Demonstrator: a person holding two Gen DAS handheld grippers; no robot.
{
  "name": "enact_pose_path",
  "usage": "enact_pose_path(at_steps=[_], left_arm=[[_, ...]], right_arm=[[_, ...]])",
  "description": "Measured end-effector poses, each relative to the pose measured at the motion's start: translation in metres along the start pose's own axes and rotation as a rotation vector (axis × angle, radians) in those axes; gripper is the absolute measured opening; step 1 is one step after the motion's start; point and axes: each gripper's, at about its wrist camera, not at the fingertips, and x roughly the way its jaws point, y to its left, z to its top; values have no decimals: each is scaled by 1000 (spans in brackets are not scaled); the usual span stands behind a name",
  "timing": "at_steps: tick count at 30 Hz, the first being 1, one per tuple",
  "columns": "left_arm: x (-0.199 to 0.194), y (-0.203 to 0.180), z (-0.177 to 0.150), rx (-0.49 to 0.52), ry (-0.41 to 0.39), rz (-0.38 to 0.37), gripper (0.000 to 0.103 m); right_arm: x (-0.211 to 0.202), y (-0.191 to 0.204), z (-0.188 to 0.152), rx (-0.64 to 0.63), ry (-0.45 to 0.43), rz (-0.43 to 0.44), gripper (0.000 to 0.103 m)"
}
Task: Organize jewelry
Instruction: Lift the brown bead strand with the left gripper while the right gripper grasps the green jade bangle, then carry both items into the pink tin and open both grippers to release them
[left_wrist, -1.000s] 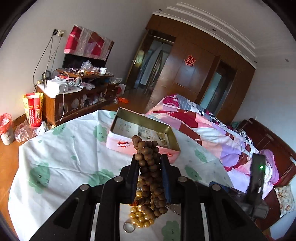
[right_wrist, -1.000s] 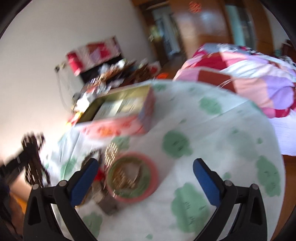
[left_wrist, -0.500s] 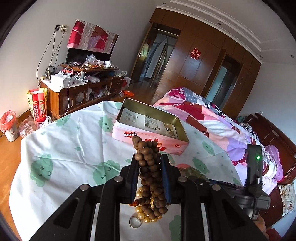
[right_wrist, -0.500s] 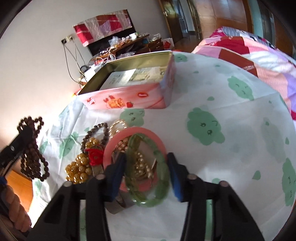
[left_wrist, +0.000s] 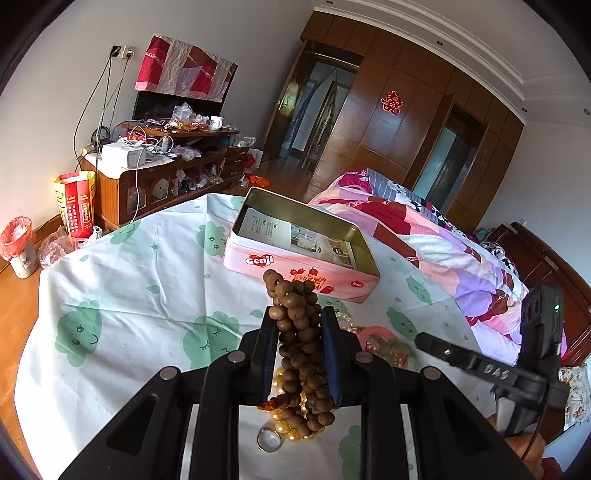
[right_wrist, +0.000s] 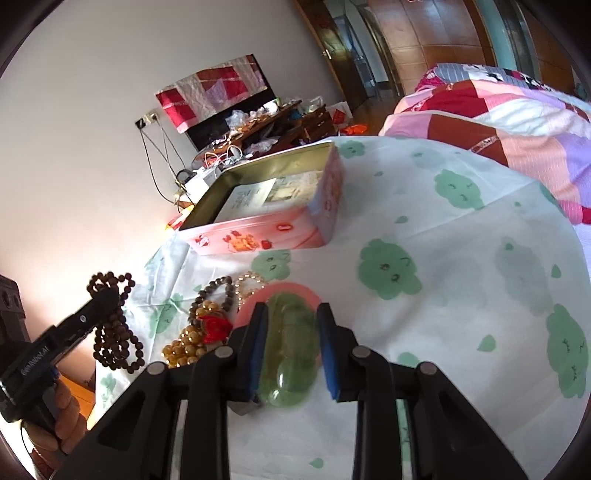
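Green and glassy, the bangle (right_wrist: 291, 350) lies flat on the tablecloth (right_wrist: 461, 295) between the closing jaws of the right gripper (right_wrist: 291, 347); it looks stiff, slick and breakable, so its opposite rims suit best. Limp wooden beads (left_wrist: 299, 347) hang pinched in the left gripper (left_wrist: 298, 354), short of the tin (left_wrist: 295, 254).
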Motion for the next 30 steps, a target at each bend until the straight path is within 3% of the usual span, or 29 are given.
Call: enact_pose_path(at_steps=[3,5,9,10,11,13,16,18,19,21,22,30], left_arm=[[1,0,-1,-1,4,0,23],[1,-1,-1,1,7,0,23],[1,-1,-3,10,9,8,23],[1,-2,-3,10,10,8,23],[1,-1,-4,8,10,8,23],[1,-2,-4,6,9,9,23],[2,0,-4,-1,11,11,23],[3,-1,-4,-4,15,10,23],[3,-1,-4,-3,16,11,23],[3,-2,-5,4,16,13,23],[2,-3,-5,5,15,13,23],[3,0,-3,-8,13,11,23]], right_arm=[[-9,-8,3,27,-13,5,29],[-13,-8,4,-8,-24,-55,18],[-15,-8,2,-17,-10,-52,19],[-15,-9,0,-11,-4,-49,25],[-13,-10,-1,-5,8,-50,43],[-10,-12,-6,4,31,-61,65],[-9,-11,-13,-13,40,-66,65],[-1,-8,-16,-45,84,-102,60],[3,-7,-17,-52,105,-103,47],[8,-5,-19,-68,132,-112,35],[6,-4,-19,-72,124,-113,12],[-30,7,-9,-120,-4,-129,11]])
